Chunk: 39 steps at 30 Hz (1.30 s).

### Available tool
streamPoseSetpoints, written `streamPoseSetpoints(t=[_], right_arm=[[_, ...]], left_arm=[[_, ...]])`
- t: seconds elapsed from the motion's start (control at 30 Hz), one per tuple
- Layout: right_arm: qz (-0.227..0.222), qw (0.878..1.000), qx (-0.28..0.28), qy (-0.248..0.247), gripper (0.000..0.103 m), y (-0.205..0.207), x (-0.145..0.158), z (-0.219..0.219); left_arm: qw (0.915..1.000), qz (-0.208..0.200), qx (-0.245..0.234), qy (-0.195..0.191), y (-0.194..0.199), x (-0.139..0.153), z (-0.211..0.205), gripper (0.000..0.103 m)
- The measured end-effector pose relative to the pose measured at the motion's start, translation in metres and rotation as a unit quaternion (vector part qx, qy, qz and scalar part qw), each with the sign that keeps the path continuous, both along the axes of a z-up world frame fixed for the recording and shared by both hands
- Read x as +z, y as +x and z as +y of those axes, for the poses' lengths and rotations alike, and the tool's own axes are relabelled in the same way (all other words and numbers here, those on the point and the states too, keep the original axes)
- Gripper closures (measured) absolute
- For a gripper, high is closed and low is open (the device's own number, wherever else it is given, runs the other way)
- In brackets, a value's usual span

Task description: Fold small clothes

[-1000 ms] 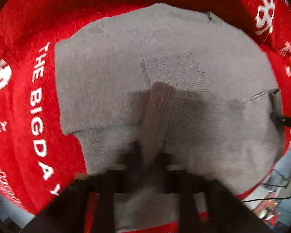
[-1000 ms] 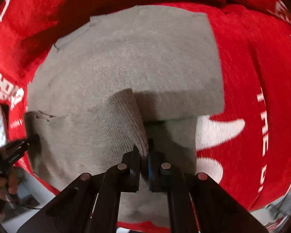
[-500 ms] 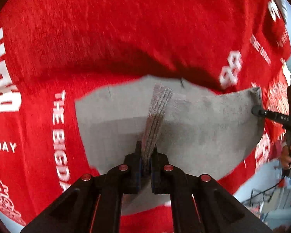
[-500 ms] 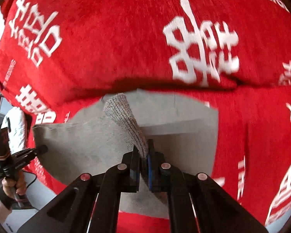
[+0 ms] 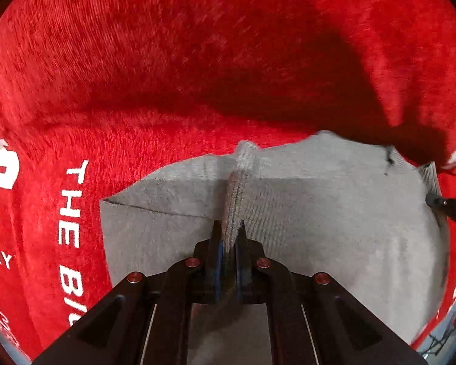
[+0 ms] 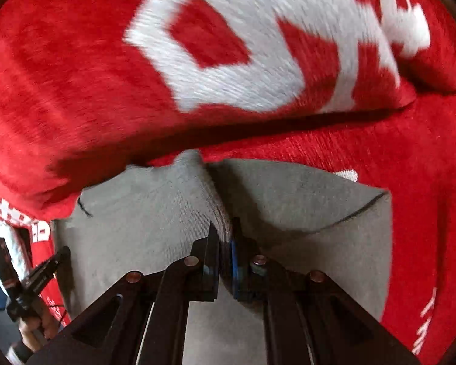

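Garment: a small grey knit garment lies on a red plush blanket with white lettering; part of it is raised off the blanket between the two tools.
Ribbed edge: a ribbed band of the garment runs forward from the jaws in both wrist views and stands up as a narrow ridge.
Left gripper: jaws closed to a narrow gap on the ribbed band, cloth pinched between the pads.
Right gripper: jaws likewise narrow, clamped on the ribbed edge at the garment's other side; its tip also shows at the right margin of the left view.
Layering: a straight fold line crosses the flat part in both views, so the garment appears already doubled at least once.
Handling, weight: judged light; the cloth hangs from two pinch points without visible strain.
Handling, stiffness: soft and limp; it sags between the grips and will not hold a shape unsupported.
Handling, slip: knit on plush probably drags rather than slides, so lifting clear is preferable to pulling across.
Grip location: the ribbed band is the thicker, firmer part and the best hold; single-layer knit may stretch.
Risk: uneven travel of the two tools would skew the fold.
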State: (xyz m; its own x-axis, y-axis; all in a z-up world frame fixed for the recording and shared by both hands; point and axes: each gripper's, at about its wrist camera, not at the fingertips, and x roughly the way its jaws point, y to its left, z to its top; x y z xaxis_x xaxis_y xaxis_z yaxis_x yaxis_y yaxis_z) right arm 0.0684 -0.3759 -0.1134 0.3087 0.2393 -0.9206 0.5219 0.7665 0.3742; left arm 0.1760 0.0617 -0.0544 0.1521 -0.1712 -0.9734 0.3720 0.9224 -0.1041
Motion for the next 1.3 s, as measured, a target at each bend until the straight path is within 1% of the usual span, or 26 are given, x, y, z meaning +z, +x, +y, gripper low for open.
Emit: streamPoseSetpoints(t=[0.07, 0.13, 0.27, 0.33, 0.37, 0.4, 0.47, 0.5, 0.53, 0.6, 0.67, 0.73, 0.77, 0.83, 0.9, 0.93, 1.0, 1.07, 1.1, 1.13, 1.17, 1.2, 1.23, 1.27, 1.3], right_arm=[[0.001, 1.000, 0.005, -0.021, 0.096, 0.001, 0.005, 0.002], [0.009, 0.999, 0.003, -0.048, 0.089, 0.001, 0.004, -0.003], [0.036, 0.996, -0.037, -0.078, 0.089, -0.009, 0.010, -0.019], [0.034, 0.996, -0.050, -0.067, 0.089, -0.018, 0.015, -0.025], [0.026, 0.997, -0.051, -0.056, 0.089, -0.024, 0.020, -0.026], [0.019, 0.997, -0.047, -0.050, 0.089, -0.029, 0.024, -0.024], [-0.005, 0.999, -0.026, -0.036, 0.089, -0.039, 0.035, -0.012], [-0.015, 0.999, -0.013, -0.034, 0.089, -0.042, 0.038, -0.005], [-0.024, 0.999, 0.004, -0.035, 0.089, -0.046, 0.041, 0.005], [-0.022, 0.998, 0.032, -0.044, 0.089, -0.048, 0.039, 0.023], [-0.008, 0.997, 0.047, -0.053, 0.089, -0.049, 0.027, 0.035], [0.006, 0.997, 0.046, -0.055, 0.089, -0.050, 0.015, 0.042], [0.006, 0.998, 0.041, -0.057, 0.089, -0.053, 0.009, 0.041], [-0.002, 0.998, 0.031, -0.053, 0.090, -0.055, 0.009, 0.037], [0.003, 0.998, 0.028, -0.056, 0.090, -0.057, 0.011, 0.027], [0.004, 0.998, 0.029, -0.054, 0.090, -0.059, 0.013, 0.024], [0.012, 0.998, 0.026, -0.055, 0.090, -0.063, 0.017, 0.022], [0.022, 0.998, 0.013, -0.053, 0.085, -0.071, 0.028, 0.014], [0.025, 0.999, 0.004, -0.044, 0.083, -0.074, 0.030, 0.011], [0.025, 0.999, -0.008, -0.026, 0.080, -0.083, 0.034, 0.005], [0.024, 0.999, -0.031, 0.003, 0.077, -0.096, 0.036, 0.003], [0.024, 0.998, -0.048, 0.019, 0.064, -0.108, 0.038, 0.000], [0.027, 0.997, -0.067, 0.035, 0.048, -0.118, 0.037, 0.000], [0.030, 0.994, -0.088, 0.051, 0.044, -0.136, 0.039, 0.001], [0.032, 0.993, -0.099, 0.061, 0.044, -0.146, 0.039, 0.004]], left_arm=[[0.9999, -0.011, -0.004, 0.008, 0.001, 0.000, -0.001, 0.095], [0.9997, -0.017, -0.009, 0.016, 0.000, 0.002, -0.003, 0.095], [0.9992, -0.027, 0.008, 0.030, 0.002, 0.012, 0.005, 0.095], [0.9984, -0.032, 0.018, 0.042, 0.003, 0.017, 0.010, 0.095], [0.9962, -0.047, 0.026, 0.069, 0.004, 0.020, 0.014, 0.095], [0.9951, -0.052, 0.030, 0.079, 0.003, 0.024, 0.015, 0.095], [0.9962, -0.047, 0.047, 0.057, 0.003, 0.033, 0.026, 0.095], [0.9972, -0.040, 0.056, 0.029, 0.001, 0.040, 0.031, 0.095], [0.9975, -0.039, 0.057, 0.018, -0.001, 0.044, 0.032, 0.095], [0.9985, -0.035, 0.042, 0.009, -0.013, 0.047, 0.023, 0.095], [0.9992, -0.029, 0.026, 0.011, -0.018, 0.044, 0.014, 0.095], [0.9993, -0.021, 0.013, 0.027, -0.024, 0.028, -0.002, 0.095], [0.9993, -0.016, 0.014, 0.031, -0.018, 0.021, 0.001, 0.095], [0.9989, 0.002, 0.028, 0.037, -0.018, 0.003, 0.006, 0.095], [0.9993, 0.000, 0.032, 0.018, -0.018, 0.000, 0.016, 0.095], [0.9994, 0.002, 0.030, 0.016, -0.018, 0.002, 0.022, 0.095], [0.9994, 0.011, 0.022, 0.024, -0.020, 0.006, 0.032, 0.095], [0.9991, 0.015, 0.020, 0.033, -0.023, 0.011, 0.044, 0.095], [0.9989, 0.014, 0.018, 0.041, -0.027, 0.016, 0.052, 0.095], [0.9989, 0.015, 0.018, 0.040, -0.029, 0.020, 0.058, 0.095], [0.9990, 0.020, 0.021, 0.035, -0.034, 0.024, 0.067, 0.095], [0.9988, 0.030, 0.028, 0.028, -0.038, 0.026, 0.074, 0.095], [0.9983, 0.039, 0.035, 0.024, -0.044, 0.028, 0.080, 0.095], [0.9974, 0.049, 0.045, 0.025, -0.051, 0.030, 0.087, 0.095], [0.9967, 0.056, 0.049, 0.031, -0.058, 0.031, 0.091, 0.095]])
